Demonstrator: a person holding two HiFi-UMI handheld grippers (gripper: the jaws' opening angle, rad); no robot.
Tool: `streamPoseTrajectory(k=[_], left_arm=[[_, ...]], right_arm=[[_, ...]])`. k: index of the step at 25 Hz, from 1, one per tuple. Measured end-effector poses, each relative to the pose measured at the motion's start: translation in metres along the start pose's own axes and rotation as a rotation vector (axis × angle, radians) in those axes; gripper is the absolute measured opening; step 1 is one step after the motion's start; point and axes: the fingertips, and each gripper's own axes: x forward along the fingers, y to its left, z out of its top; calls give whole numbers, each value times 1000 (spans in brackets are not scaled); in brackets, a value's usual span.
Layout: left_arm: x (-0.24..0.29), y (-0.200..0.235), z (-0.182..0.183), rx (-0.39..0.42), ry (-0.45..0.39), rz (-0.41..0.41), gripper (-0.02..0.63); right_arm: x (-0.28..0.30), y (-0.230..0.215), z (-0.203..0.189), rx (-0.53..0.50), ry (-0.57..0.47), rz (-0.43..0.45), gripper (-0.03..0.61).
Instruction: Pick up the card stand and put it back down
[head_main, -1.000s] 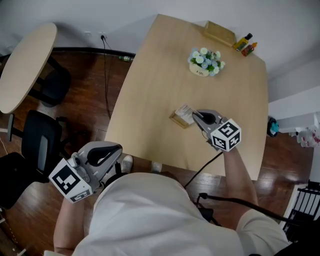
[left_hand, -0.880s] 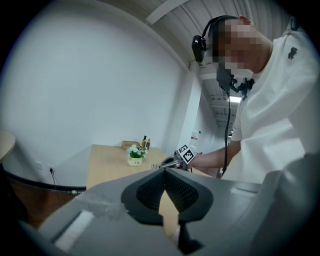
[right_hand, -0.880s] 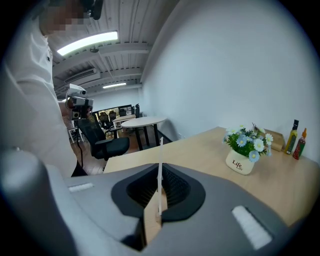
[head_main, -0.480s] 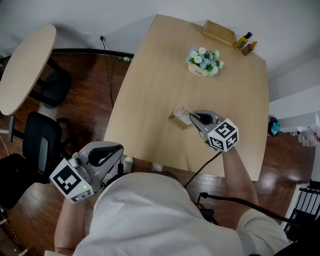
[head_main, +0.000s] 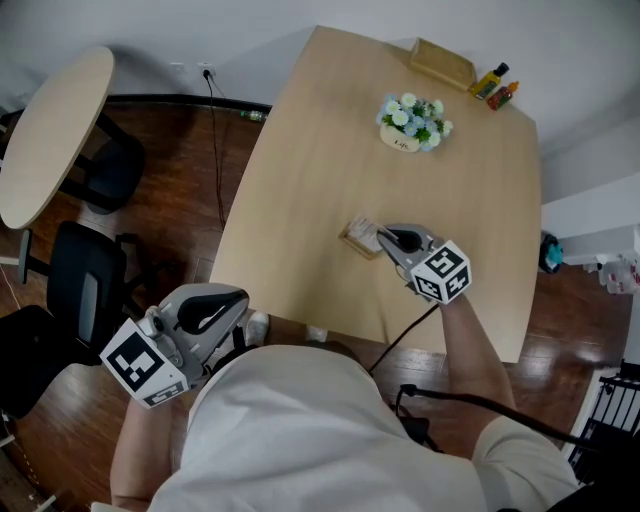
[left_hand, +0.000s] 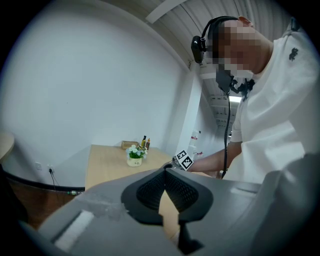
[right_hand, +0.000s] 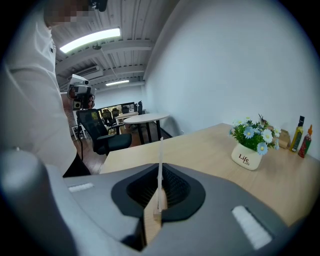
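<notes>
The right gripper (head_main: 386, 240) was clamped shut on the card stand (head_main: 358, 236), which lay at its tip, just left of it in the lower middle of the table (head_main: 320, 140). The card ran edge-on along the jaws, and whether the base touched the tabletop could not be told. The left gripper (head_main: 232, 302), jaws together and empty, hung well apart at lower left, while near the top a white pot (head_main: 401, 143) held flowers.

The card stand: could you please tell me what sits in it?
A thin white card stands upright in the card stand, gripped by the shut right gripper, which covers the card's lower part.
</notes>
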Motion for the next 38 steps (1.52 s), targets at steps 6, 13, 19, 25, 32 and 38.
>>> streamPoseTrajectory(k=[6,13,19,25,32,38], left_arm=[[-2,2,-1,-6,3,9,5],[-3,5,-2,-11,4,18,5],[-3,5,0,-10,-5,6,5],[-4,8,-1,-11,-7,-24,5],[-7,12,1,11,-9,-101,5],[-18,16,4,44,-19,-188,5]], right_arm=[[8,-1,-17,20,4,16,20],[10,-3,-24,34,-6,30,20],[10,-2,-23,44,-7,26,21],[3,-2,-15,43,-19,-4,72],[-28,-9,13,45,-67,-148,112],[-72,22,35,88,-141,-299,114]])
